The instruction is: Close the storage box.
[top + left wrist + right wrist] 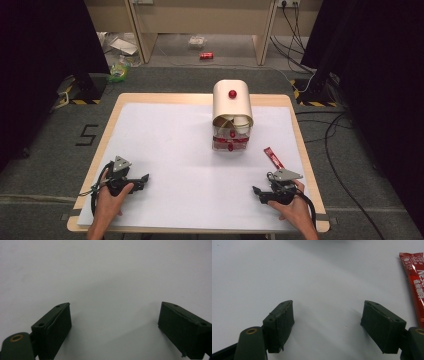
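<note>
Two grippers rested on the sheet (170,150), jaws wide apart, nothing held. Sachet (273,157) lay flat just fwd of R gripper (258,191), slightly to its right, long axis running fwd/back. L gripper (145,177) sat well apart from it; R hand nearer, so likely the picker. Bin (232,104) stood beyond.
</note>
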Action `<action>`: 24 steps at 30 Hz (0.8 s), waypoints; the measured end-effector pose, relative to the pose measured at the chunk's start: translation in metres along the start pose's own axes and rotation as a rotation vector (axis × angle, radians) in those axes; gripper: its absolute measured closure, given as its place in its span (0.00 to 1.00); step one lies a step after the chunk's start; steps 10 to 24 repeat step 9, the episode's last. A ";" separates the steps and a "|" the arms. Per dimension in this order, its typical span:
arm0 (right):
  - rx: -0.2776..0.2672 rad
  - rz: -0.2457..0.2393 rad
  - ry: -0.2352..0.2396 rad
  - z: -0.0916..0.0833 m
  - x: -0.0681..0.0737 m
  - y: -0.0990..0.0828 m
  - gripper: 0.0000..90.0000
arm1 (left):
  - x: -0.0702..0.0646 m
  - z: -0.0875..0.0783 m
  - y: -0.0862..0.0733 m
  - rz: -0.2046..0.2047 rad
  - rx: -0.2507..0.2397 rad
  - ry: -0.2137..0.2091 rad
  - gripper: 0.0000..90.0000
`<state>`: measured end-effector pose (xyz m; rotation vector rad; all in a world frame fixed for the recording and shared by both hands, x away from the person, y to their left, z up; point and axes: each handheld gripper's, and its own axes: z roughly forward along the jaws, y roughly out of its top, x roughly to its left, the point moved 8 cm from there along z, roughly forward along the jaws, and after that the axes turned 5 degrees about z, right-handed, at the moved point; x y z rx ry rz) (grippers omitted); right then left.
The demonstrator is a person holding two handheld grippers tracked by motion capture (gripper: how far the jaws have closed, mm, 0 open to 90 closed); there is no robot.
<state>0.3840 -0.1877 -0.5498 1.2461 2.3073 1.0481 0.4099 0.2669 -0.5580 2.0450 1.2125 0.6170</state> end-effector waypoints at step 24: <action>-0.001 -0.002 0.002 0.000 0.000 0.000 0.29 | 0.000 0.000 0.000 -0.001 0.000 0.000 0.12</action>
